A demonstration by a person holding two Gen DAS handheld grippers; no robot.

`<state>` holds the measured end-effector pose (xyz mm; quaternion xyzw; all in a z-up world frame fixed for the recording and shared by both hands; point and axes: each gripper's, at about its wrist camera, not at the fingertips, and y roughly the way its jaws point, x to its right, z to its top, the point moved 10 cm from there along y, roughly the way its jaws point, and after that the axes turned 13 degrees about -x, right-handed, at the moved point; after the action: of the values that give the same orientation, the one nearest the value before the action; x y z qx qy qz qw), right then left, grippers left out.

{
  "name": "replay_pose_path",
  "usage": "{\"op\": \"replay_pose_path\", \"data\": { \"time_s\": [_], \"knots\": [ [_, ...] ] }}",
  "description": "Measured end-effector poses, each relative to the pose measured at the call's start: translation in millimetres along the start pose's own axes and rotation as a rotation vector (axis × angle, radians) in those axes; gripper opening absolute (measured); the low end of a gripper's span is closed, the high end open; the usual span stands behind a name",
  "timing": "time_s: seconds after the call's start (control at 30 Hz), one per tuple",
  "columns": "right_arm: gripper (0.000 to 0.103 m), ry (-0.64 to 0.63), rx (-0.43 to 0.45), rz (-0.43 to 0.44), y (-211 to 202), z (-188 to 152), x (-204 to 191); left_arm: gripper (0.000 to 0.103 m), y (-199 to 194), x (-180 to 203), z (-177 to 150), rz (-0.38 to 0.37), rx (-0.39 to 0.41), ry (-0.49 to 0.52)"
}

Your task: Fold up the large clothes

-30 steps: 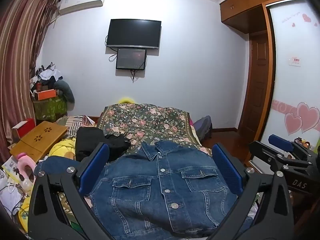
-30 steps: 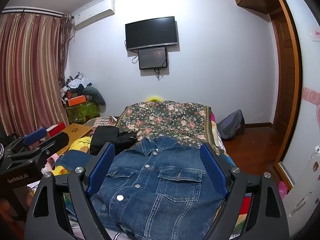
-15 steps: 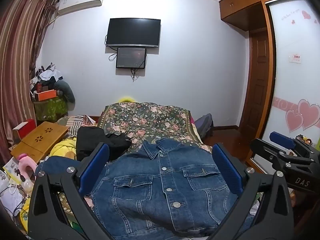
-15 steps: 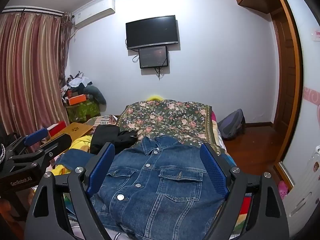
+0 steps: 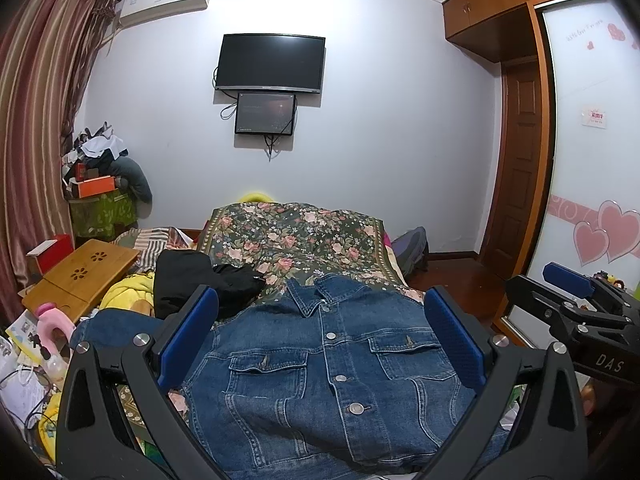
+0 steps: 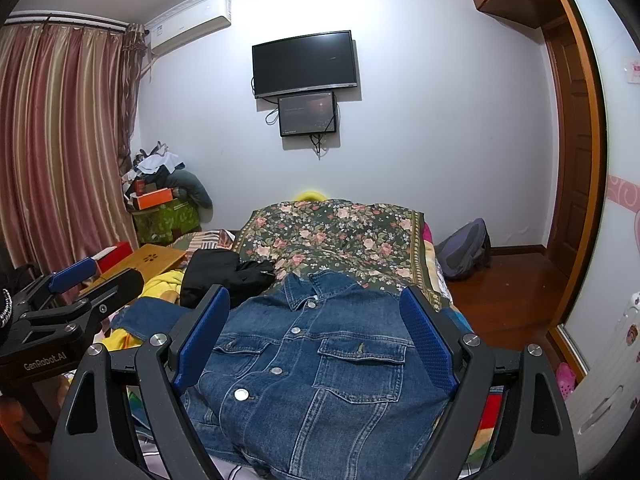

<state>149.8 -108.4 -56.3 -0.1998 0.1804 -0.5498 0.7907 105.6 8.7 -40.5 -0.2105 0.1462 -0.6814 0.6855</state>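
A blue denim jacket [image 5: 332,364] lies front-up on the bed, buttoned, collar toward the far wall; the right wrist view shows the denim jacket [image 6: 316,364] from the other side. One sleeve [image 5: 116,328] spreads out to the left. My left gripper [image 5: 320,332] hovers above the jacket, jaws wide apart, blue pads [image 5: 188,336] touching nothing. My right gripper [image 6: 316,332] hangs likewise over the jacket, open and empty. Each gripper appears at the edge of the other's view: the right gripper [image 5: 576,304] and the left gripper [image 6: 80,284].
A floral bedspread [image 5: 296,236] covers the far half of the bed. Black clothing [image 5: 196,276] lies left of the collar. A wooden lap desk [image 5: 80,272], yellow fabric and clutter fill the left side. A backpack [image 6: 464,252] sits on the wood floor at right.
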Motion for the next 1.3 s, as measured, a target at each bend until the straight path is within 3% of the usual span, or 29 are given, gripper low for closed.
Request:
{"op": "replay_pose_path", "data": {
  "time_s": [1.3],
  "knots": [
    [0.085, -0.001, -0.004, 0.001, 3.1, 0.8, 2.8, 0.103, 0.5, -3.8, -1.2, 0.003, -0.003, -0.001]
  ]
}}
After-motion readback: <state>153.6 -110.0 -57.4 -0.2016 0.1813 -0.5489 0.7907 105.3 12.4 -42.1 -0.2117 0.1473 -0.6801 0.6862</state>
